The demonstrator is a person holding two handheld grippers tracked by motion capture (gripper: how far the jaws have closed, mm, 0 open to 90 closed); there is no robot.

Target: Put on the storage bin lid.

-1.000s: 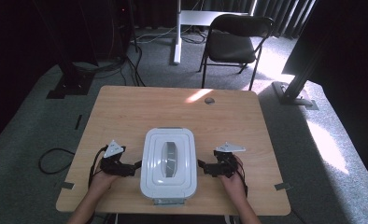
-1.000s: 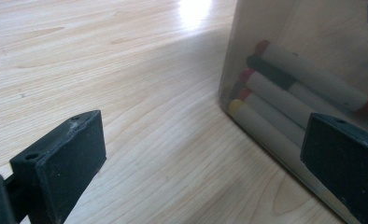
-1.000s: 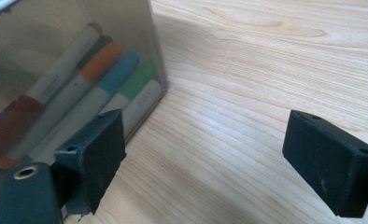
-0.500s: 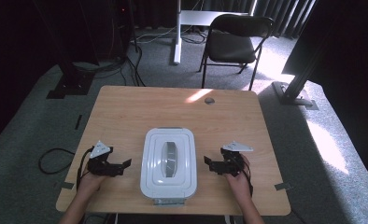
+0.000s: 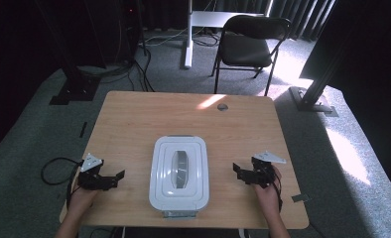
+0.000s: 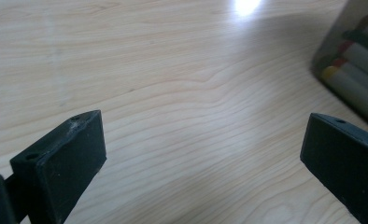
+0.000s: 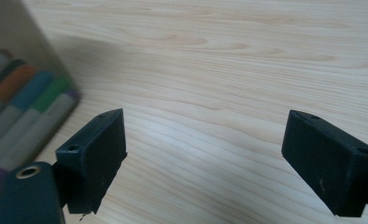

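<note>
A white lidded plastic box (image 5: 178,171) with a grey handle sits at the near middle of the wooden table (image 5: 183,119). Its clear wall shows coloured markers (image 7: 18,107) inside, also seen as markers (image 6: 355,74) in the left gripper view. My left gripper (image 5: 116,177) rests low over the table, left of the box and apart from it, jaws wide open with bare wood between them (image 6: 205,154). My right gripper (image 5: 237,172) stands to the right of the box, also apart from it, open and holding nothing (image 7: 205,154).
A small dark round grommet (image 5: 223,106) lies near the table's far edge, beside a patch of sunlight. A black folding chair (image 5: 248,44) and a white desk leg (image 5: 187,34) stand beyond the table. A cable (image 5: 54,171) loops on the floor at the left.
Both grippers have drawn outward from the box's sides, the left one farther to the left, the right one slightly right. The box has not moved.
</note>
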